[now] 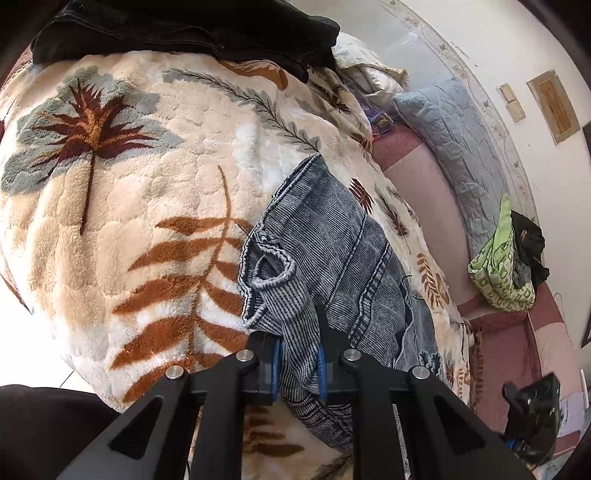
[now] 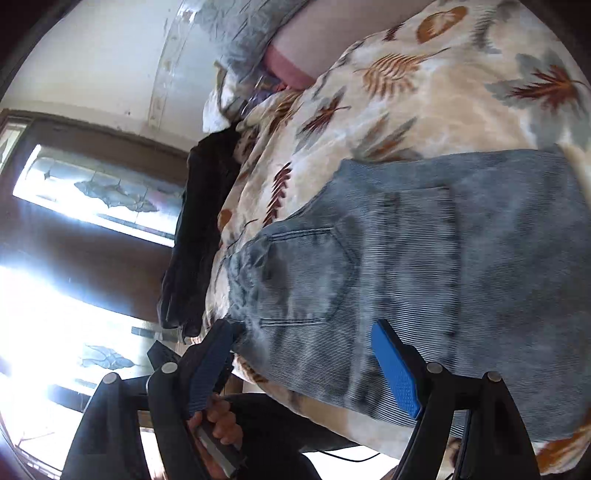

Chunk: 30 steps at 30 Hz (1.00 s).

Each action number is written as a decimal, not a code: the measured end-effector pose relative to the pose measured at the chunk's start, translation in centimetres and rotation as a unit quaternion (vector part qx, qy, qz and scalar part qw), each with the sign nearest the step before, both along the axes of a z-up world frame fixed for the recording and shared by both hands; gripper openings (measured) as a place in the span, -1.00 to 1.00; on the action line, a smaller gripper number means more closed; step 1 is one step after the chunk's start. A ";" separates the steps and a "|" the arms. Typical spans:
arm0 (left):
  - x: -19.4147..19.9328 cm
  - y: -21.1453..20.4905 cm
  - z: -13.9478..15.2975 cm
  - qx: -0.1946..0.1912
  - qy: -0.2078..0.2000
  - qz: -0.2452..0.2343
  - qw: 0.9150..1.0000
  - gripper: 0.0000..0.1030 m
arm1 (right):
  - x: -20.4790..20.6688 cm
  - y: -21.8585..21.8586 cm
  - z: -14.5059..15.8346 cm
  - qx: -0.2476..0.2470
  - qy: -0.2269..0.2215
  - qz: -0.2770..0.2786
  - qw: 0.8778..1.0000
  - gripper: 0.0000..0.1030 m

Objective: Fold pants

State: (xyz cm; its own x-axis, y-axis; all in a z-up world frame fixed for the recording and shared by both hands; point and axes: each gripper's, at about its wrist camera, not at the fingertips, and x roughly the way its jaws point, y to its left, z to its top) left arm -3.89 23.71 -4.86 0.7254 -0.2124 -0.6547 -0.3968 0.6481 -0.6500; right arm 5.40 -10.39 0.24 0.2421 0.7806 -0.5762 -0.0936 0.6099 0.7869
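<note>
On the left side of the left wrist view, the fluffy leaf blanket [image 1: 122, 206] covers the bed, so the pants have a soft, flat place to lie. Far away at the top sits a pile of black clothes [image 1: 184, 29], out of the way. In the middle, the blue-grey pants [image 1: 332, 251] lie on the blanket. The left gripper [image 1: 298, 369] is pinching a bunch of the pants cloth between its blue pads, so it can lift that part and fold it over. To the right, a grey pillow [image 1: 454, 147] leans on the wall.

In the right wrist view, the right gripper [image 2: 306, 365] is spread wide, with nothing in it. It hangs just beside the near edge of the pants [image 2: 443, 258], by the back pocket [image 2: 306, 273], likely to grab there next.
</note>
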 end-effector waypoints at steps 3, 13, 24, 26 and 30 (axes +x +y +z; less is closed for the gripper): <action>-0.1 0.1 0.0 0.000 -0.001 -0.002 1.000 -0.70 | 3.6 4.9 -0.3 -0.008 0.022 0.024 0.999 0.56; 0.1 0.2 -0.1 0.009 0.002 -0.013 1.000 -0.70 | 11.4 14.9 -6.4 -0.043 0.102 0.045 0.993 0.58; 0.5 -0.4 0.3 0.037 0.009 -0.019 0.999 -0.69 | 5.9 10.4 -4.0 -0.116 0.103 0.039 0.987 0.73; 0.5 -0.5 0.3 0.040 0.010 -0.019 0.999 -0.69 | 5.9 10.6 -5.4 -0.115 0.103 0.049 0.987 0.79; 0.5 -0.5 0.4 0.044 0.010 -0.020 0.999 -0.69 | 5.5 11.0 -3.5 -0.094 0.108 0.050 0.988 0.87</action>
State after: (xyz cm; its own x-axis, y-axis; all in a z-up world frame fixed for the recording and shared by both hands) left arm -3.41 23.24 -4.48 0.7035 -0.1823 -0.6869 -0.3818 0.7182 -0.5817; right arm 10.94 0.65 -3.22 0.0242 0.6684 -0.7434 -0.0026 0.7436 0.6686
